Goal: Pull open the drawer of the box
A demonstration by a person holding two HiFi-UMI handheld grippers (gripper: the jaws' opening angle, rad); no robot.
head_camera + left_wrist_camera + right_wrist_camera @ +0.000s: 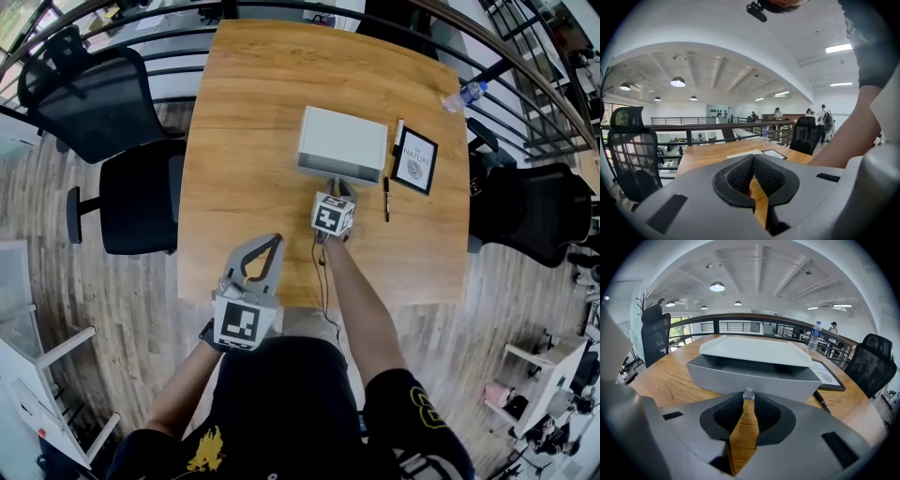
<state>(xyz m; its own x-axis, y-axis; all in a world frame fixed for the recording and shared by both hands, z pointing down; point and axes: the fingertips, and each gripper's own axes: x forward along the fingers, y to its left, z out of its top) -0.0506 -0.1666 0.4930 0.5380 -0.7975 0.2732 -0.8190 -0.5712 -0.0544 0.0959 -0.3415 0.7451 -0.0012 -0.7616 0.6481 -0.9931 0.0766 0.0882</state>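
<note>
Partway out of its white box (754, 350) sits the grey drawer (717, 376), knob (748, 393) pinched.

"NATURE" on black-framed card (413, 159); no other text legible

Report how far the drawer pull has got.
Done: the right gripper is shut on the clear knob, and the drawer already stands partly out of the box, its inside showing. In hand: the pull on that knob. Left: drawing it further out, probably, then letting go. The left gripper is shut and empty, away from the box.
</note>
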